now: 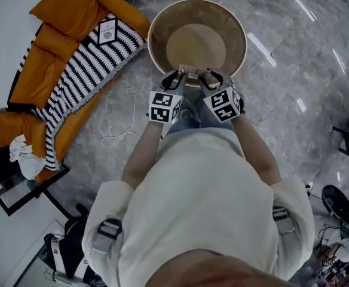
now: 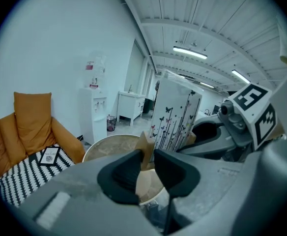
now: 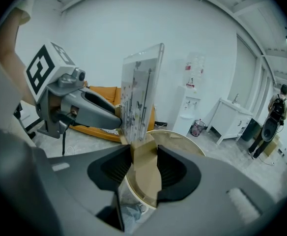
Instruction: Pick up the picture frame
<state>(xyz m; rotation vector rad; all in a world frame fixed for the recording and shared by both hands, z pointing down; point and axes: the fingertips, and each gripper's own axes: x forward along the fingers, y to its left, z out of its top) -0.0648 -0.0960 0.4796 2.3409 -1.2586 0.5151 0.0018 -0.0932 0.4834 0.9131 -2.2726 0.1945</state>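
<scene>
The picture frame (image 3: pixel 141 95) stands upright in the air over the near rim of the round counter (image 1: pixel 152 40), its wooden base running crosswise between the hands. The left gripper (image 2: pixel 148 160) has its jaws pinching one end of that base, and the right gripper (image 3: pixel 144 167) pinches the other, so neither is nearer. Any further move probably needs both hands travelling level together.

Grey marble floor (image 1: pixel 270 100), orange sofa (image 1: pixel 61 40), white wall (image 2: pixel 60 43), ceiling strip lights (image 2: pixel 190 52)
</scene>
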